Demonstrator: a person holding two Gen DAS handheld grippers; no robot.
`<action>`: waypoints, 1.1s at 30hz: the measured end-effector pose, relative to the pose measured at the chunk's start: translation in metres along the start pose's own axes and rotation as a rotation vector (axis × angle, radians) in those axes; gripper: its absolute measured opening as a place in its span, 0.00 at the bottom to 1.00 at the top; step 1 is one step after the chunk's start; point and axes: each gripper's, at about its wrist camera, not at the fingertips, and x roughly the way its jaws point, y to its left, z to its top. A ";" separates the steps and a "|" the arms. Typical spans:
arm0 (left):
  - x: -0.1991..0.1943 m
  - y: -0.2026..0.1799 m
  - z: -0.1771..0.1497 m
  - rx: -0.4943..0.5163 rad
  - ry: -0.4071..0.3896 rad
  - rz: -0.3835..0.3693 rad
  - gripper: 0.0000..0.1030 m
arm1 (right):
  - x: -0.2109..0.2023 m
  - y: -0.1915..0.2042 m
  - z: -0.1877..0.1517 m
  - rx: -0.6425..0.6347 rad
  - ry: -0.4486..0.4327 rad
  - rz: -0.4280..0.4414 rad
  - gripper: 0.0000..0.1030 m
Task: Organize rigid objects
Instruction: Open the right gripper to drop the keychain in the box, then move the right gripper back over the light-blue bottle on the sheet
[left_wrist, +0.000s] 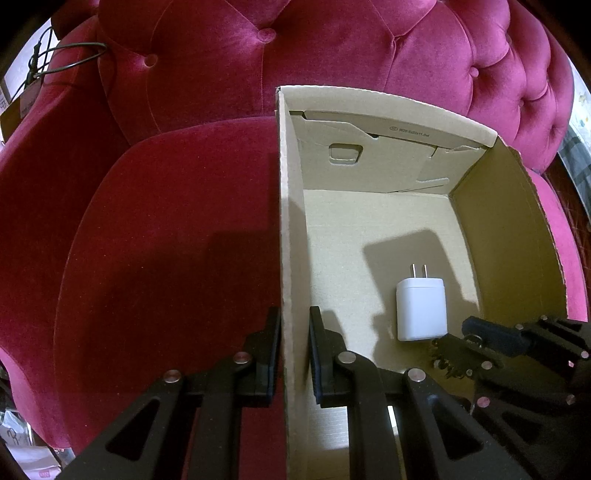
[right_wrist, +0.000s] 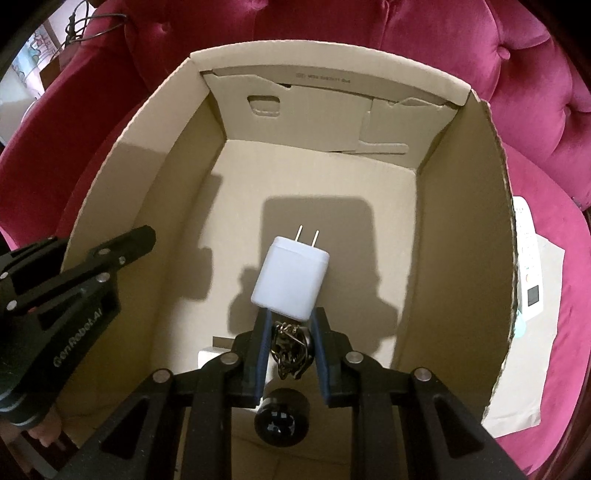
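On the cardboard box (right_wrist: 461, 229) floor lies a white wall charger (right_wrist: 290, 278), prongs toward the far wall. Just behind it, the right gripper (right_wrist: 290, 354) is closed on a tangled metal key-ring bundle (right_wrist: 290, 349). The left gripper (left_wrist: 293, 354) pinches the box's left wall. Lowering the bundle could nudge the charger.

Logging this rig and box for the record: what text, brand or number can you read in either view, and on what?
"GenRobot.AI": on the left gripper, raised lettering along its body, seen in the right wrist view.
Printed code on the cardboard box back flap: begins with "W", the rest too blurred to read.
White remote outside the box: markings too small to read.
White charger: no text visible.
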 end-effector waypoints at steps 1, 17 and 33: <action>0.000 0.000 0.000 0.000 0.000 0.000 0.15 | 0.000 0.000 0.000 0.002 0.000 0.006 0.21; -0.001 -0.001 -0.001 0.004 0.000 0.003 0.15 | -0.024 0.001 0.003 0.004 -0.073 0.003 0.71; -0.002 -0.001 0.000 0.005 0.000 0.004 0.15 | -0.057 -0.014 0.002 0.023 -0.155 -0.043 0.90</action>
